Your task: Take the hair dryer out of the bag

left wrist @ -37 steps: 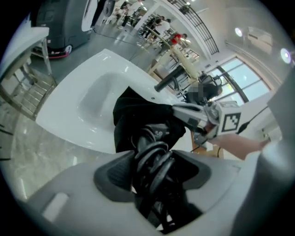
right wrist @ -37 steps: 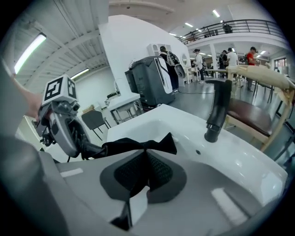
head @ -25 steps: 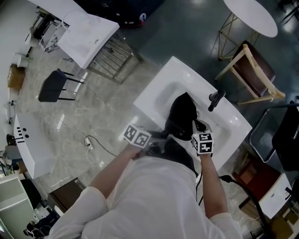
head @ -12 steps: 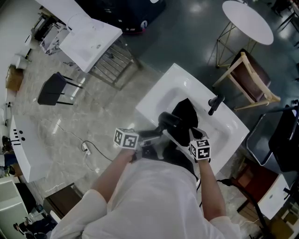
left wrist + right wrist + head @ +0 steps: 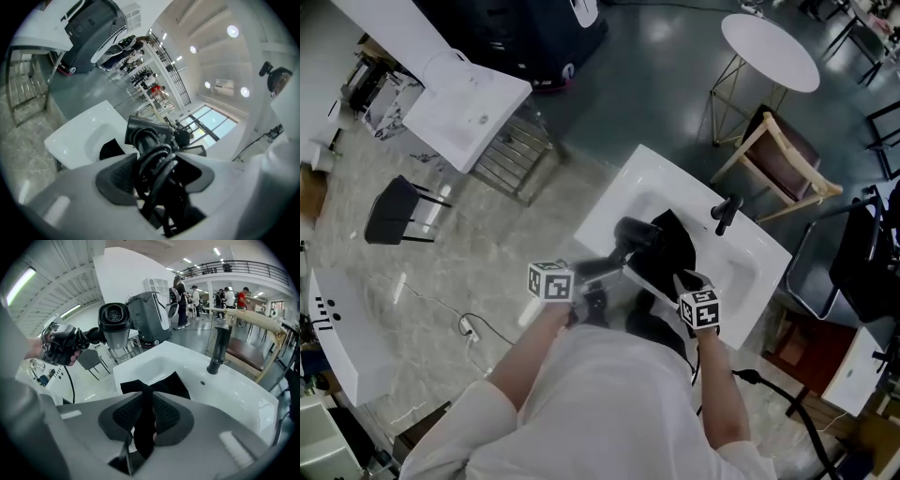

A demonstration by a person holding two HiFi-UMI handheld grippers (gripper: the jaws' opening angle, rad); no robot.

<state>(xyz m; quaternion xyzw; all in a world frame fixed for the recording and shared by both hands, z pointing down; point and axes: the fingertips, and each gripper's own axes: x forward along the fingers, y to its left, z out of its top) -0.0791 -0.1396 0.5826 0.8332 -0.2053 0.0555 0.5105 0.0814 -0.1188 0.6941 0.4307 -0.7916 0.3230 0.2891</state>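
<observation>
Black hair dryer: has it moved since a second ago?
Yes. The black hair dryer, gripped by the left claw, has come out of the black fabric bag, leftward toward the white sink's left rim.

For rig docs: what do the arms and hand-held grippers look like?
Left hand-held gripper and right hand-held gripper: light grey, dark textured pads, white cubes with black square markers. Long white sleeves. Right jaws have just been opening around black fabric bag.
</observation>
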